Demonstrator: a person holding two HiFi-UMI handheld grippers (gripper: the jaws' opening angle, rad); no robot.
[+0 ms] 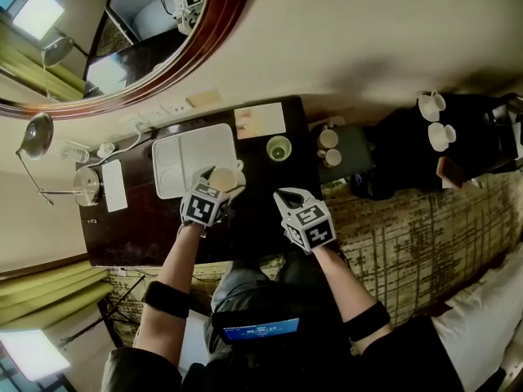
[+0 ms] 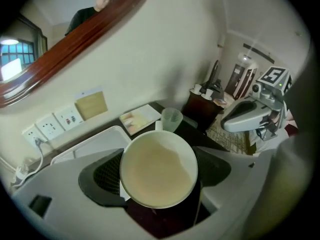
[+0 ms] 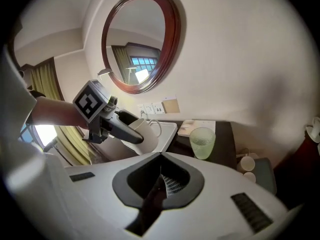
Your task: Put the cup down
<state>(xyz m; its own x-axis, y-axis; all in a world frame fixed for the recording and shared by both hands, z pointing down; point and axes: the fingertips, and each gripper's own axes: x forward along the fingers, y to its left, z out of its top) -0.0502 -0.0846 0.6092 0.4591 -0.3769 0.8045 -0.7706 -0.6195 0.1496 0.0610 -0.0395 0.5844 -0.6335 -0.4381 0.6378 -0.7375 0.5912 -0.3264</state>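
With the left tool (image 1: 216,184) pinching the white cup (image 2: 158,169) upright over the tray's (image 1: 176,158) corner on the desk (image 1: 261,219), and the right tool (image 1: 286,196) pressed together and empty, lower it straight and level, clear of the green glass (image 1: 279,148), before loosening the grip.

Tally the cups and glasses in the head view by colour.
White cups: 5, counting the held cup
Green glass: 1
Total: 6
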